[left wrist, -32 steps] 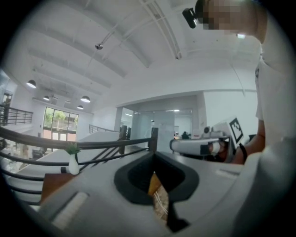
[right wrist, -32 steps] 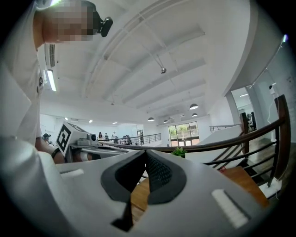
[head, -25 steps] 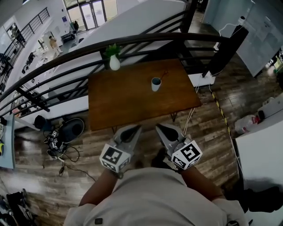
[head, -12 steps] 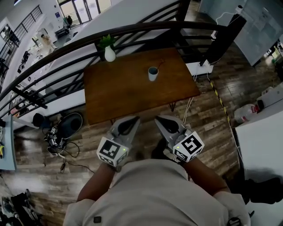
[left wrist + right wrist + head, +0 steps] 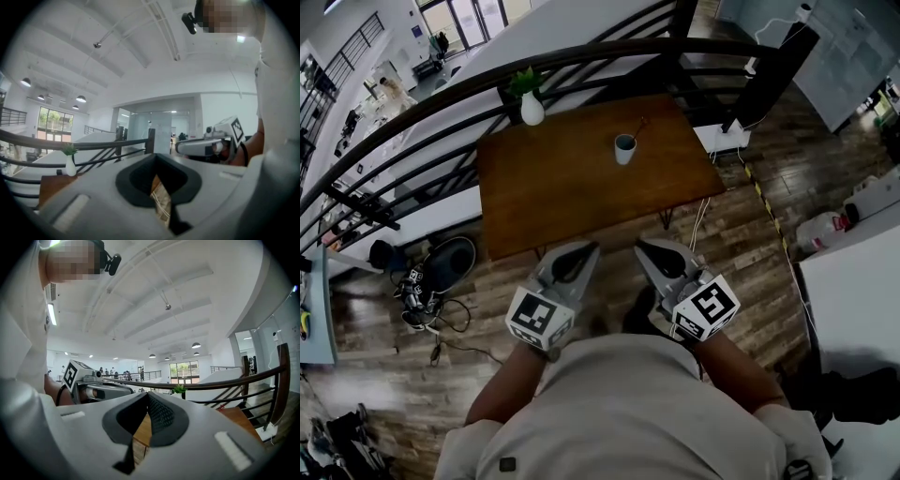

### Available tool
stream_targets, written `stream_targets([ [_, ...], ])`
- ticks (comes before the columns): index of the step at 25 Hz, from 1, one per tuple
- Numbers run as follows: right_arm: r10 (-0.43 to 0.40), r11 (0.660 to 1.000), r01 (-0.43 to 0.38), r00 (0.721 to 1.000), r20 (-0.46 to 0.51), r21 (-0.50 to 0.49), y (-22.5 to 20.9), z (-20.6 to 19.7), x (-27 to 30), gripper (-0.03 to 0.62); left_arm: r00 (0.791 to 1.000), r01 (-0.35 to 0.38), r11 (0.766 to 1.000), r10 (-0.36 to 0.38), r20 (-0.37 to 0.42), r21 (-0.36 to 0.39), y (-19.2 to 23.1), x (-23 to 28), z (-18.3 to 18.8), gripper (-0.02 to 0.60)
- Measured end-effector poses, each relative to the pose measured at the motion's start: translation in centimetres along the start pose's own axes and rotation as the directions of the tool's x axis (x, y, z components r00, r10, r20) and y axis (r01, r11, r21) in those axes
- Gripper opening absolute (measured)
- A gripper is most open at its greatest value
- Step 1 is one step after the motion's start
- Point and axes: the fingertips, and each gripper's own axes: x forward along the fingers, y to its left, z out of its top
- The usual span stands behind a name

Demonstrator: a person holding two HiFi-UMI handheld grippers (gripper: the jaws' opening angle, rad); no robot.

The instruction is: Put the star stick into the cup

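Well ahead of both grippers, on the far part of the wooden table (image 5: 562, 192), the star stick (image 5: 639, 127) shows only as a thin reddish line just beyond the cup (image 5: 625, 148), on its far right side. It is too small to tell whether it lies on the tabletop or touches the cup's rim, and no star shape can be made out. The cup is small and pale, standing upright, roughly in line with the gap between the two grippers and slightly towards the right one.

The left gripper (image 5: 587, 247) and the right gripper (image 5: 643, 247) are held side by side at the person's waist, short of the table's near edge, tips pointing towards it and well apart from the cup. Each gripper's own view shows its dark pads pressed together at the tips with nothing between them, only the wooden floor (image 5: 731, 234) showing through the gap behind.

Further ahead and to the left of the left gripper, a white vase (image 5: 532, 109) with a green plant stands at the table's far corner. Beyond it runs a dark railing (image 5: 441, 101).
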Motion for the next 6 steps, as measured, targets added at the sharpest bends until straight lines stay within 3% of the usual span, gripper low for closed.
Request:
stream_targets([
  [6,-0.020,1.000,0.019,1.000,0.006,0.004,0.36,0.41,-0.24,0.008,1.000,0.008,1.000,-0.008,0.002,0.013,-0.07,-0.94,-0.05,0.002],
])
